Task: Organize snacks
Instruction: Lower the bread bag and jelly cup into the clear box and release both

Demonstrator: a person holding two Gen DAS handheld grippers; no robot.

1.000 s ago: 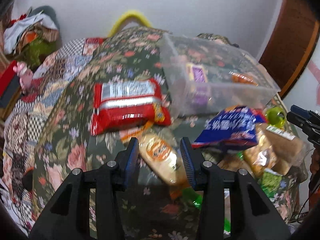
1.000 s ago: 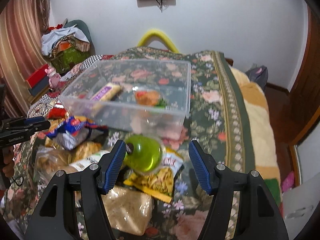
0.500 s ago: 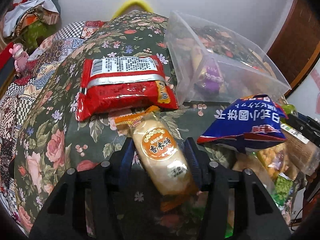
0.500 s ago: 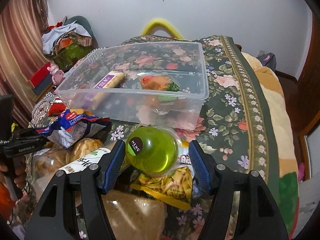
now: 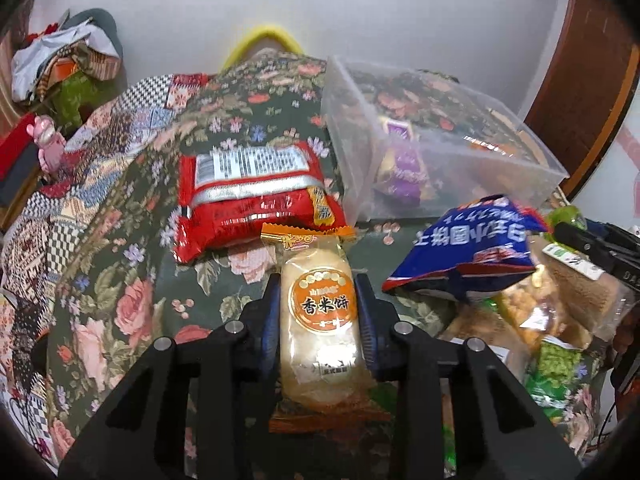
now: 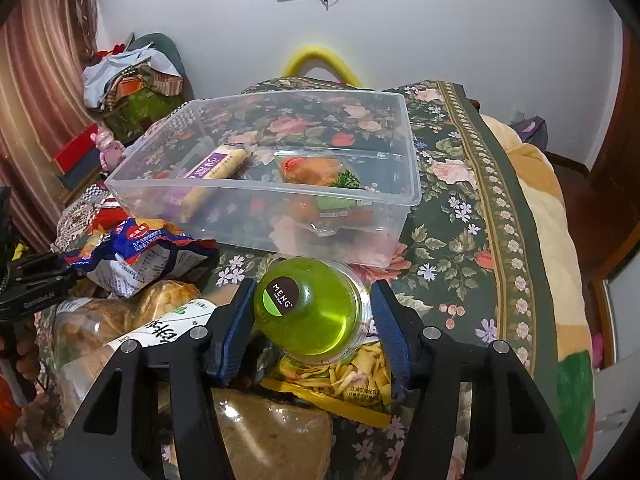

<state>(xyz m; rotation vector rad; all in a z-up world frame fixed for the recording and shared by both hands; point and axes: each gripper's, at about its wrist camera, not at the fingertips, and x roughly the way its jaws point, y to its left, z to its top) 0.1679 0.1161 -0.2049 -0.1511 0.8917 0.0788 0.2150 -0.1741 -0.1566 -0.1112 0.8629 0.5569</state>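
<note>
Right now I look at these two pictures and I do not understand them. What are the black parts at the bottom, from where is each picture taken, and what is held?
No robot here: a person holds one pair of black tongs in each hand, and a small camera on each looks forward along its fingers.

In the left camera's picture, the left tongs are closing on a rice cracker pack, which sits between the pads. Beyond it lie a red snack bag and a blue snack bag.

In the right camera's picture, the right tongs are closing around a green jelly cup; whether the pads already press it I cannot tell. Under it lies a yellow chip bag.

Everything rests on a flowered blanket. The clear plastic box already holds two snacks.
</note>
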